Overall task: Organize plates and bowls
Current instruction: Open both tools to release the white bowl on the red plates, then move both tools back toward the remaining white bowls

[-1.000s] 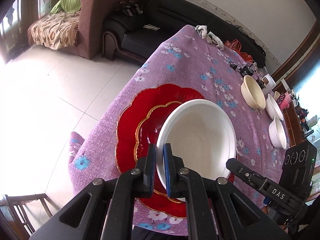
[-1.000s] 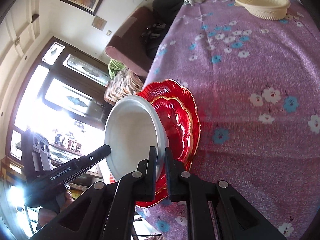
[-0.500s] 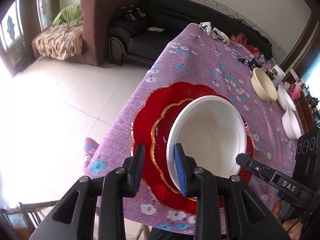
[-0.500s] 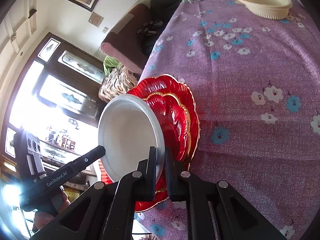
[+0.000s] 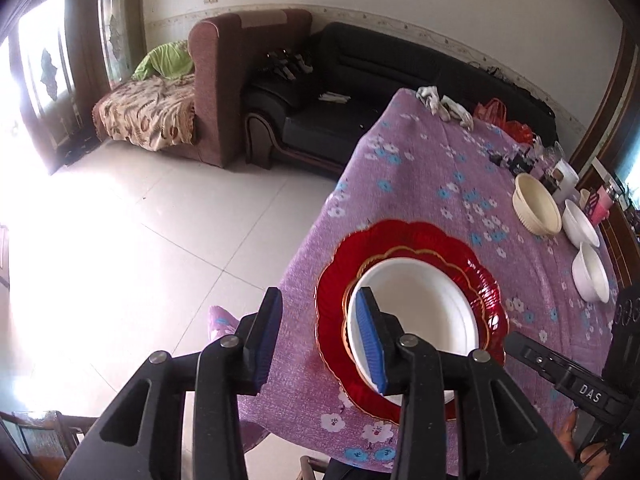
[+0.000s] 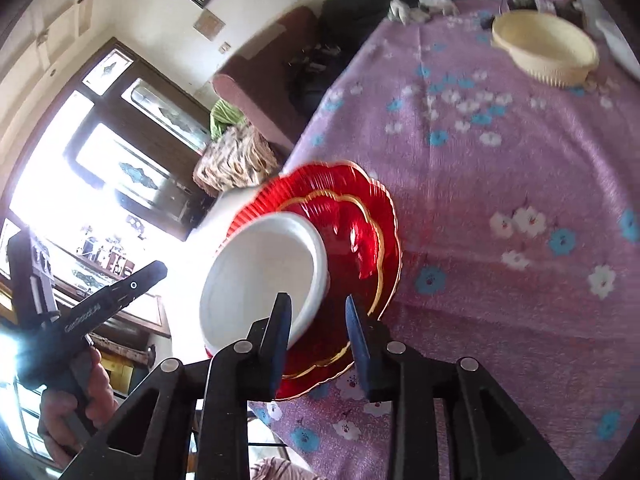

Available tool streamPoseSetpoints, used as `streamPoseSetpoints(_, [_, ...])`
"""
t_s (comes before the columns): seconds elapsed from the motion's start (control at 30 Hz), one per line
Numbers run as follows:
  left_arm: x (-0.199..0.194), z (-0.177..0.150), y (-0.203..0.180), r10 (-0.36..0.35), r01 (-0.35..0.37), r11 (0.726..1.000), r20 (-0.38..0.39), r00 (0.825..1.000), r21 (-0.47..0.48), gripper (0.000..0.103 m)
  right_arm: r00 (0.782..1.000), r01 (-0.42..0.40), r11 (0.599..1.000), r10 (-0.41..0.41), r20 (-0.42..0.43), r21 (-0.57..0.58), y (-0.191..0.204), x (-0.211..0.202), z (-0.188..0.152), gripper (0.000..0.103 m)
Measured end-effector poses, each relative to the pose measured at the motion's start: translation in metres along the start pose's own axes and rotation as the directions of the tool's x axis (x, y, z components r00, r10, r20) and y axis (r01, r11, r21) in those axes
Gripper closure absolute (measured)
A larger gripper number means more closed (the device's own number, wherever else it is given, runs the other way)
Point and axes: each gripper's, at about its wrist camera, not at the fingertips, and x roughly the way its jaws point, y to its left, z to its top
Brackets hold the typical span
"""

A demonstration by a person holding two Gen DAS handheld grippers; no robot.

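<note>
Release step: white bowl [image 5: 416,312] now seated on the stacked red plates [image 5: 486,280] at the near tabletop [image 5: 420,168] edge, both grippers' fingers [image 5: 366,334] just opened and released; next, fetch the far bowls [image 5: 590,276].

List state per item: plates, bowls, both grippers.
white bowl: upright, released, resting on the red plates
small red plate: stacked on the large one
large red plate: flat at the table edge
cream bowl: upright, apart
two small white bowls: upright, unstacked
left gripper: open, jaws just opened
right gripper: open, jaws just opened
</note>
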Motion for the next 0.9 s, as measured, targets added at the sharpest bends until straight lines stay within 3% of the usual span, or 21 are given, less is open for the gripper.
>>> streamPoseSetpoints(0.23, [-0.017,0.004,-0.031,-0.041,0.039,0.998,0.039,0.998,0.048,0.064,0.994,0.004,1.000,-0.002,0.113,-0.015,-0.005,-0.032,0.002,0.071])
streamPoseSetpoints(0.33, [-0.023,0.002,-0.057,-0.066,0.061,0.996,0.071,0.995,0.072,0.052,0.989,0.018,0.999,-0.013,0.147,-0.026,-0.011,-0.043,0.001,0.071])
streamPoseSetpoints(0.4, [-0.026,0.001,-0.076,-0.082,0.073,0.993,0.094,0.992,0.096,0.039,0.984,0.031,0.999,-0.026,0.174,-0.027,-0.017,-0.049,0.001,0.071])
streamPoseSetpoints(0.57, [-0.023,0.000,-0.131,-0.154,0.137,0.980,0.117,0.981,0.142,0.035,0.967,0.067,0.998,-0.069,0.244,0.015,-0.045,-0.078,0.001,0.071])
streamPoseSetpoints(0.67, [-0.010,-0.002,-0.171,-0.212,0.197,0.966,0.075,0.974,0.167,0.033,0.949,0.100,0.993,-0.112,0.296,0.057,-0.068,-0.104,0.001,0.071])
streamPoseSetpoints(0.9, [0.014,-0.012,-0.249,-0.271,0.266,0.934,-0.012,0.963,0.237,0.033,0.882,0.146,0.966,-0.225,0.414,0.213,-0.134,-0.177,-0.001,0.068])
